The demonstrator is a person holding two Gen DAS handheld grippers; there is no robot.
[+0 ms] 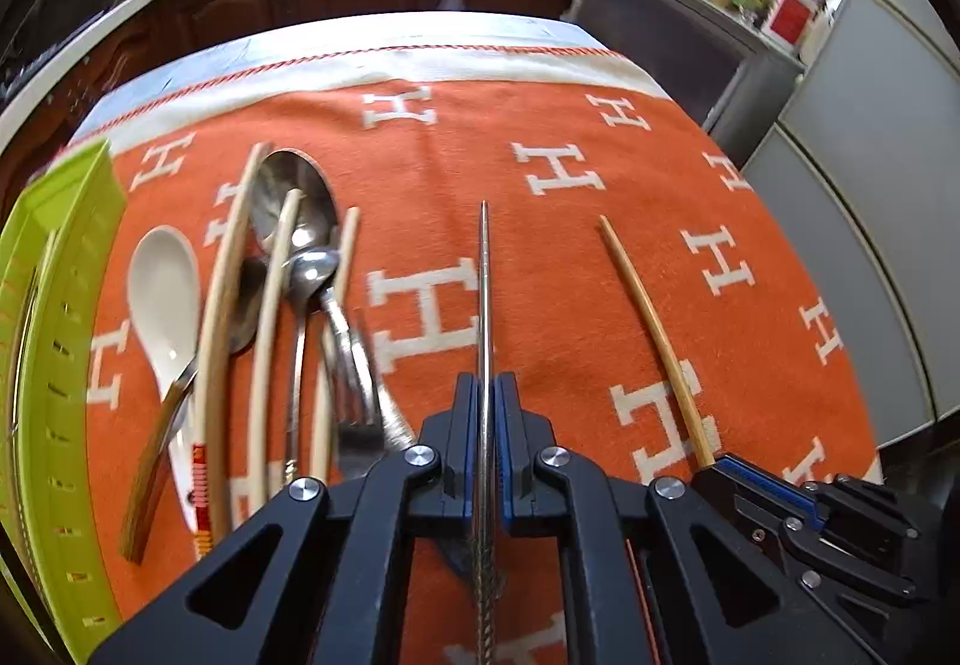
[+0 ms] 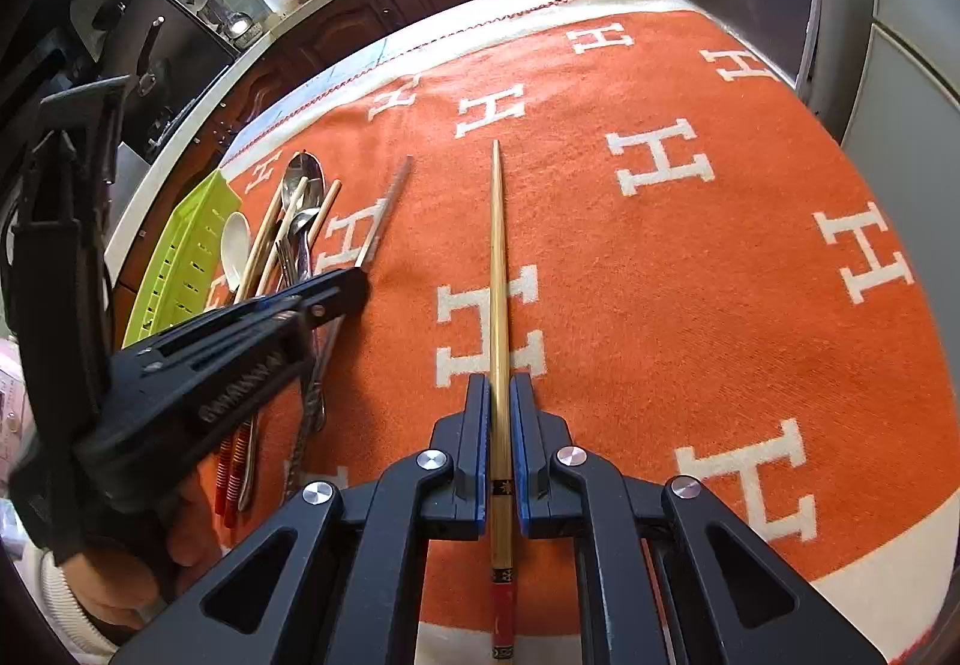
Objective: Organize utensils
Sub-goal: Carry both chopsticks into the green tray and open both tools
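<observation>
Orange H-patterned blanket (image 1: pixel 540 269) fills both frames, left gripper (image 1: pixel 486 395) clenched on a thin metal brush (image 1: pixel 484 275) at center, right gripper (image 2: pixel 499 395) clenched on a bamboo chopstick (image 2: pixel 498 257), likely sorting them from the utensil pile (image 1: pixel 282 305) beside the green tray (image 1: pixel 54 305) at left.

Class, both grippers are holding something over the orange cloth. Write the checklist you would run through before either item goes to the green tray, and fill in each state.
1. Left gripper shut on the metal rod: ok.
2. Right gripper shut on the chopstick: ok.
3. Both items run straight along the fingers, not skewed: ok.
4. Green tray within view at the left: ok; whether it has room, cannot tell.
5. Pile of spoons and chopsticks lies between the rod and the tray, so the path is blocked low: not ok.
6. Grippers apart from each other: ok.
</observation>
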